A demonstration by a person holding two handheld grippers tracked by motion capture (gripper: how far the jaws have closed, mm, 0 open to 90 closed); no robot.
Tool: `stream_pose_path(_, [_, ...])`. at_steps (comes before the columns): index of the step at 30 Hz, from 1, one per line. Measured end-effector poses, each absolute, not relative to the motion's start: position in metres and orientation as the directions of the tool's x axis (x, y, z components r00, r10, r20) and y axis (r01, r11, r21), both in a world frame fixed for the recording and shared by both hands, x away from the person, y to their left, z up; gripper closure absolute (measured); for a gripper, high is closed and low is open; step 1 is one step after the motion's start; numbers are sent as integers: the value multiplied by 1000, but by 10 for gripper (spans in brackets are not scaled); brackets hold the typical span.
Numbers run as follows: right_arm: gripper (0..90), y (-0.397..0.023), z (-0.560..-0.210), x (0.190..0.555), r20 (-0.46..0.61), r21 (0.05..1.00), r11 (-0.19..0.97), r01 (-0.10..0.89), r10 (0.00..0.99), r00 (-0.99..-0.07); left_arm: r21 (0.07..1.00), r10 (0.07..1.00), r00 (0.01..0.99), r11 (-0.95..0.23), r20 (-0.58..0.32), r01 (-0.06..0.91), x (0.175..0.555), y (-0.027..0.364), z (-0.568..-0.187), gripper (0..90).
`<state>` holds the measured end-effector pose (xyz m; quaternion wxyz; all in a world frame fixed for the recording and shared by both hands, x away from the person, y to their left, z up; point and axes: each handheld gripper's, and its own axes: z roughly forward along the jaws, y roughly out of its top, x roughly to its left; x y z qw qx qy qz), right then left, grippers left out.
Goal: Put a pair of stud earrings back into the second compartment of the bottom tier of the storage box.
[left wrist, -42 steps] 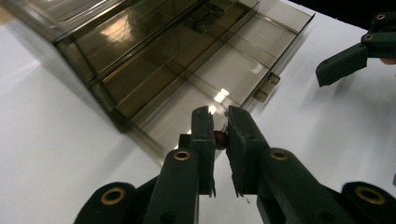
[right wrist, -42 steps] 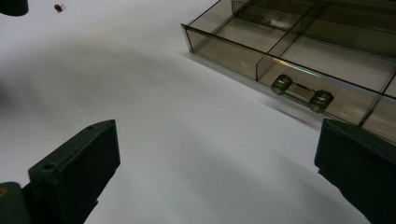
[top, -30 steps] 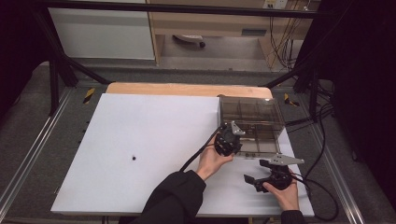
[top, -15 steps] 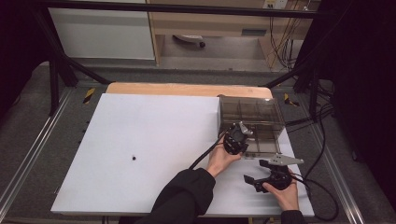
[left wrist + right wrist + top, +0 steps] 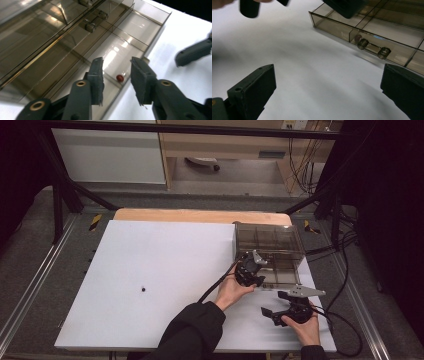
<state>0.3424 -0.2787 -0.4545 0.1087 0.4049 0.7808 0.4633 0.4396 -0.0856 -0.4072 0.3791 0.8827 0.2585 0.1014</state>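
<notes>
A smoky clear drawer box (image 5: 270, 242) stands at the table's right side with its lowest drawer (image 5: 147, 27) pulled out. A small red bead (image 5: 120, 78) lies on that drawer's floor near the front wall; the right gripper view shows the bead (image 5: 357, 37) through the wall, beside the drawer's handle (image 5: 374, 48). My left gripper (image 5: 116, 62) hovers over the drawer; its jaws have just been opening, and the bead lies beyond the gap, untouched. The left gripper (image 5: 256, 279) sits at the box's front. My right gripper (image 5: 275, 304) rests open near the table's front right.
The white table top (image 5: 165, 265) stretches wide to the left, with one small dark speck (image 5: 143, 289) on it. A wooden strip (image 5: 200, 215) runs along the far edge. Cables (image 5: 345, 285) trail off the right side. The right gripper's jaw (image 5: 192, 51) lies close to the drawer's corner.
The left hand shifted slightly to the right, over the front of the box. The right hand has not moved.
</notes>
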Motion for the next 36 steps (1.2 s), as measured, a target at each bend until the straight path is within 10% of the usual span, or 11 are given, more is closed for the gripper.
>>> stream_pose_path(20, [7, -278, -455, 343, 200, 806, 250, 536, 737, -645, 743, 595, 803, -520, -39, 421, 414, 38, -387, 214])
stream_pose_path(36, [7, -279, -456, 343, 199, 805, 250, 537, 740, -643, 749, 692, 721, -465, -26, 473, 398, 147, -402, 116])
